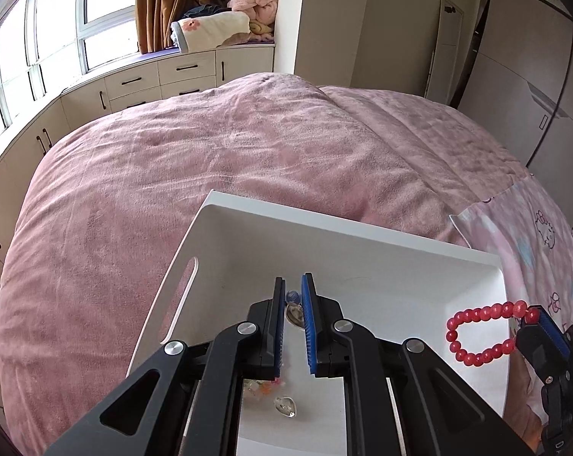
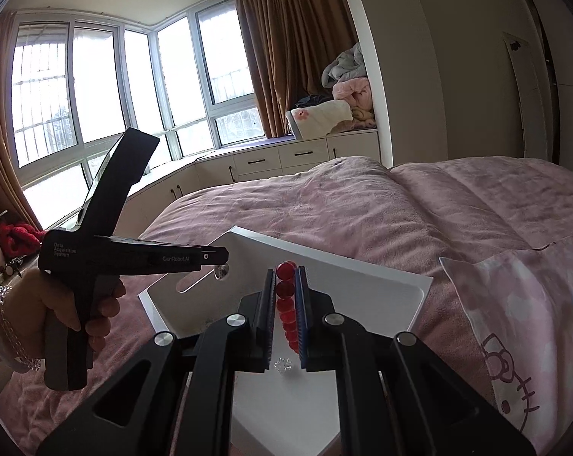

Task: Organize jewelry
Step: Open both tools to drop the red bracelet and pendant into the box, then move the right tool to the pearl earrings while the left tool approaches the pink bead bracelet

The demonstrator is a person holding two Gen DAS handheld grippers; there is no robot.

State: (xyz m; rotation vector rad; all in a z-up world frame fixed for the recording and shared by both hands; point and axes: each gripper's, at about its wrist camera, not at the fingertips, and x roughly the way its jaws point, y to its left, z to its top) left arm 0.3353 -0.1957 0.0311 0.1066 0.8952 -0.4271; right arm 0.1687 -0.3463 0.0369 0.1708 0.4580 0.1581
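Observation:
A white tray (image 1: 362, 235) lies on the pink bed. My left gripper (image 1: 294, 290) is shut on a clear crystal pendant (image 1: 294, 309) and holds it above the tray; the pendant hangs from the fingertips in the right wrist view (image 2: 221, 270). My right gripper (image 2: 285, 271) is shut on a red bead bracelet (image 2: 286, 296), whose loop sticks out over the tray's right edge in the left wrist view (image 1: 480, 334). Small clear and pale pieces (image 1: 284, 406) lie on the tray floor below the left gripper. A clear bead (image 2: 284, 364) lies under the right gripper.
The pink blanket (image 1: 210, 159) covers the bed around the tray. A Hello Kitty pillow (image 2: 522, 334) lies to the right of the tray. White cabinets (image 1: 142, 83) with folded bedding run under the window behind. The person's hand (image 2: 77, 304) holds the left gripper.

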